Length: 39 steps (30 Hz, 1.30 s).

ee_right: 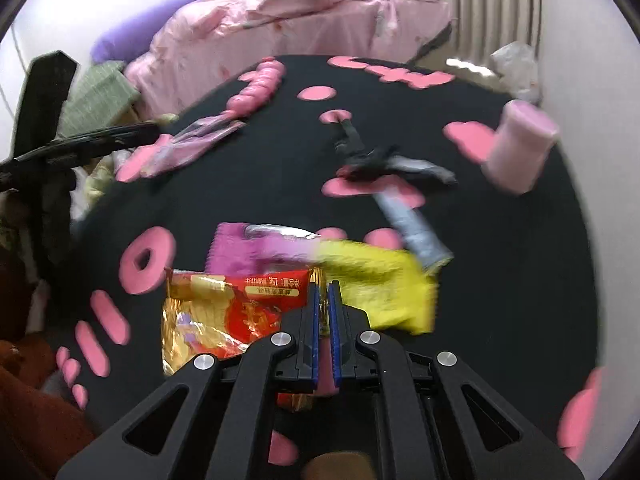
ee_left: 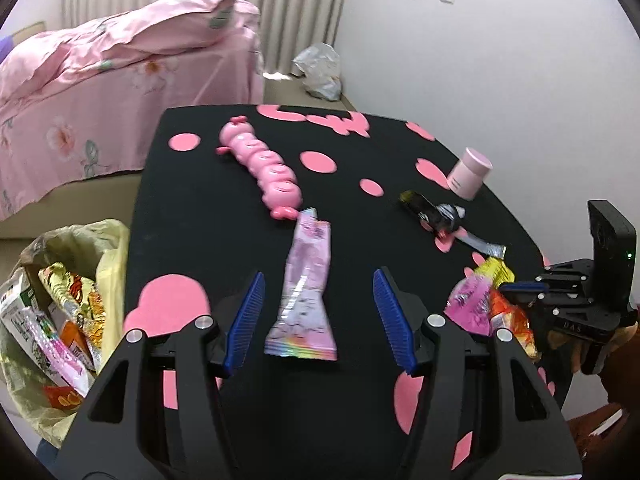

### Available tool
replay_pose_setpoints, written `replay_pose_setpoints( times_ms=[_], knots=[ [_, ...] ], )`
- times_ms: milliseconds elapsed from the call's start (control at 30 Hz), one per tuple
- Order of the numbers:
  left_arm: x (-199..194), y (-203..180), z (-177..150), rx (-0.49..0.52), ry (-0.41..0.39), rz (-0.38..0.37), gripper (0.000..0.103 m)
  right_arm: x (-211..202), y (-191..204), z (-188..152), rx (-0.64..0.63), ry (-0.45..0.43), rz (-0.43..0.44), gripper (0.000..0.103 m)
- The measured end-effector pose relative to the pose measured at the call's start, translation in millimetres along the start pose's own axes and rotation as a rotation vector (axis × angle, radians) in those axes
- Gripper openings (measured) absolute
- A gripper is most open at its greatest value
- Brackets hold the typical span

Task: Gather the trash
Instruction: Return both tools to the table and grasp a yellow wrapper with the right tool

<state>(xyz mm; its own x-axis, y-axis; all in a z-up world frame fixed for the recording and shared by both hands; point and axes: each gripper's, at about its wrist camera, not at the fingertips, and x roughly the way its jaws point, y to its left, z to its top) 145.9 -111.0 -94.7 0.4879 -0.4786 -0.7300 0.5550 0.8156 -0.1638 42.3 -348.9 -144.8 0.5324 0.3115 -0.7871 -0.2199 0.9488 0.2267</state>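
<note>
Black cloth with pink cut-out shapes covers the table (ee_left: 192, 208), on which the trash is scattered. The left gripper (ee_left: 319, 294) hovers low over the near edge with its blue-padded fingers (ee_left: 251, 312) spread wide; a pale pink wrapper (ee_left: 306, 292) with a rainbow-striped end lies flat between them, touched by neither pad. Just beyond that wrapper's far end lies a pink caterpillar toy (ee_left: 264, 168), stretched diagonally across the cloth. A black and silver wrapper (ee_left: 444, 216) lies crumpled to the right, and a pink cylindrical cup (ee_left: 469, 174) stands near the right rim. Beside the table's left edge stands a bin lined with a yellowish bag (ee_left: 108, 264), already holding several snack packets and a carton. The right gripper (ee_right: 324, 290) is at the table's right side with its pads (ee_right: 315, 320) pressed close together, only a narrow gap showing; they pinch a red and gold wrapper (ee_right: 224, 312) at its right edge. A magenta wrapper (ee_right: 240, 252) and a yellow wrapper (ee_right: 376, 280) sit bunched directly beyond the fingertips, touching the red one; whether they are also gripped cannot be told, as the right wrist view is blurred. In the left wrist view the same bunch (ee_left: 484, 300) shows at that gripper's tip. A bed (ee_left: 80, 92) with pink floral bedding stands behind the table, and a white plastic bag (ee_left: 320, 70) lies on the floor by the curtain.
</note>
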Motion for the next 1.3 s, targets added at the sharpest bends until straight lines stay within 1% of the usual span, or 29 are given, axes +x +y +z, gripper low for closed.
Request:
replay_pose_setpoints(
  times_ms=[33,67,167,267,300,367,433,467,500,567,600,633,667,733,800,833,867,1000,1067,1167,1233,1300],
  knots=[
    [0.7,-3.4,-0.5,0.015,0.004,0.002,0.054,3.6,1.3,0.9,0.008,0.014,0.036,0.007],
    [0.5,-5.9,-1.3,0.028,0.006,0.004,0.054,4.5,3.7,2.9,0.011,0.019,0.048,0.007],
    [3.5,-6.6,-1.6,0.030,0.011,0.013,0.054,9.2,11.5,8.1,-0.040,0.015,0.030,0.007],
    [5.9,-2.7,-2.4,0.011,0.014,0.022,0.054,12.3,22.5,7.8,-0.140,-0.031,-0.011,0.007],
    [6.3,-1.6,-2.8,0.006,0.015,0.024,0.054,12.5,26.6,9.6,-0.158,-0.033,-0.017,0.007],
    [7.5,0.5,-3.9,0.000,0.021,0.030,0.054,13.3,21.2,11.9,-0.165,-0.007,0.000,0.007],
    [7.6,1.9,-4.4,0.000,0.023,0.038,0.054,13.4,11.5,20.6,-0.105,0.053,0.053,0.007],
    [7.2,2.7,-4.8,0.000,0.021,0.043,0.054,8.0,7.5,25.7,-0.077,0.040,0.071,0.007],
    [6.3,3.6,-5.2,-0.001,0.018,0.045,0.054,-0.3,6.8,28.4,-0.081,-0.018,0.062,0.007],
    [5.4,6.2,-6.3,-0.004,0.013,0.049,0.057,-17.4,3.4,36.6,-0.075,-0.160,-0.001,0.007],
    [6.1,7.8,-6.6,-0.009,0.016,0.050,0.058,-19.1,0.3,40.8,-0.066,-0.188,-0.027,0.008],
    [7.2,8.4,-6.9,-0.012,0.019,0.050,0.058,-16.9,-3.3,45.6,-0.061,-0.193,-0.043,0.008],
    [8.7,9.3,-7.2,-0.017,0.023,0.049,0.058,-10.2,-7.9,51.0,-0.062,-0.176,-0.047,0.008],
    [10.3,9.1,-7.4,-0.020,0.026,0.049,0.058,14.4,-19.4,62.0,-0.064,-0.092,-0.051,0.008],
    [10.0,7.8,-8.2,-0.013,0.027,0.049,0.058,41.3,-29.4,70.8,-0.042,-0.011,-0.077,0.008],
    [9.1,7.5,-8.7,-0.009,0.027,0.050,0.058,49.7,-31.9,73.1,-0.033,0.004,-0.077,0.008],
    [8.5,7.5,-8.9,-0.007,0.027,0.051,0.058,51.7,-33.6,77.1,-0.025,-0.022,-0.058,0.011],
    [10.2,12.4,-9.4,-0.024,0.034,0.048,0.058,53.1,-36.8,82.9,0.006,0.026,-0.030,0.013],
    [13.7,14.8,-8.5,-0.042,0.039,0.043,0.058,52.9,-32.4,84.3,-0.008,0.051,-0.050,0.013],
    [20.7,17.0,-5.5,-0.067,0.048,0.031,0.058,56.6,-20.9,87.3,-0.069,0.066,-0.115,0.013],
    [23.3,15.8,-4.8,-0.066,0.055,0.033,0.058,59.4,-15.6,86.7,-0.107,0.038,-0.135,0.013],
    [23.7,13.6,-5.5,-0.058,0.059,0.033,0.058,59.8,-13.9,85.1,-0.152,0.009,-0.116,0.013]
  ],
)
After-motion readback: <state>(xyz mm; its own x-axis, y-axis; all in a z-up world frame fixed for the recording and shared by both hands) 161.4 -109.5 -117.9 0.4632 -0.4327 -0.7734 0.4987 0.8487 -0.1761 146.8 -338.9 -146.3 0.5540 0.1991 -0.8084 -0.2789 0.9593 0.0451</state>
